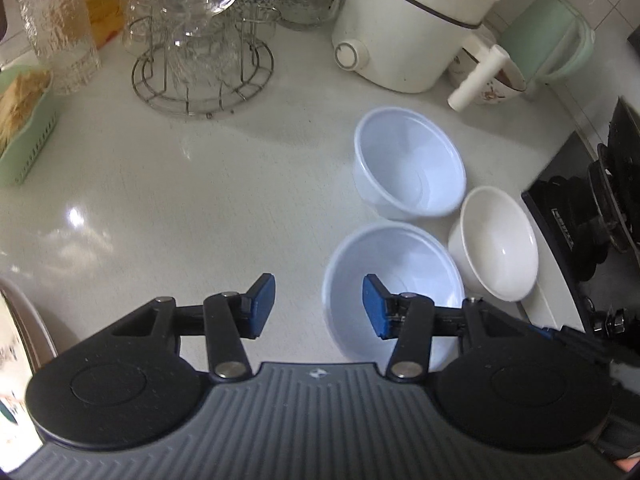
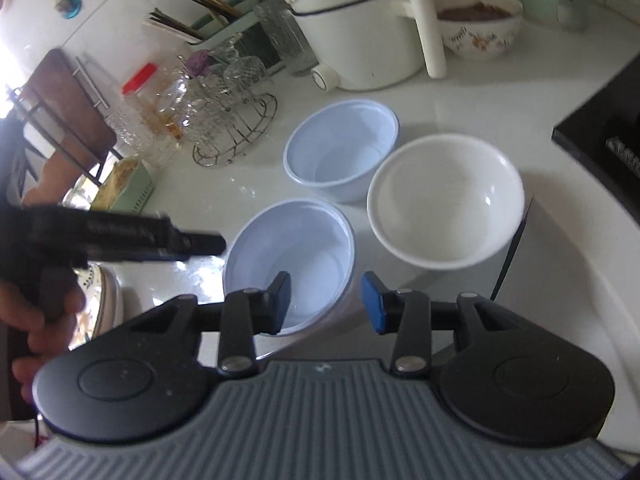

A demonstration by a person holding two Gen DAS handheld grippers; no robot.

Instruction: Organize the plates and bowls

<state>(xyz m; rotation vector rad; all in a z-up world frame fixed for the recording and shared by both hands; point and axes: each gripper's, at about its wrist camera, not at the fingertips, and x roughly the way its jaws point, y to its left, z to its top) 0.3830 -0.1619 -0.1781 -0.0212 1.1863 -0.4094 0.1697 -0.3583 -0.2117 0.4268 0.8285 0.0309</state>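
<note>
Three empty bowls stand together on the white counter. A near pale blue bowl (image 1: 394,280) (image 2: 292,260), a far pale blue bowl (image 1: 408,162) (image 2: 342,150) and a white bowl (image 1: 496,242) (image 2: 444,200) to their right. My left gripper (image 1: 318,306) is open above the counter, its right finger over the near blue bowl's rim. My right gripper (image 2: 326,302) is open, straddling the near blue bowl's right wall, left finger inside it. The left gripper's body (image 2: 120,236) shows in the right wrist view, held by a hand.
A white electric pot (image 1: 404,28) (image 2: 360,28), a floral bowl (image 2: 478,26), a wire rack of glasses (image 1: 204,52) (image 2: 232,120) and a green kettle (image 1: 548,36) line the back. A black stove (image 1: 592,216) (image 2: 600,128) is at the right. A green basket (image 1: 24,128) sits left.
</note>
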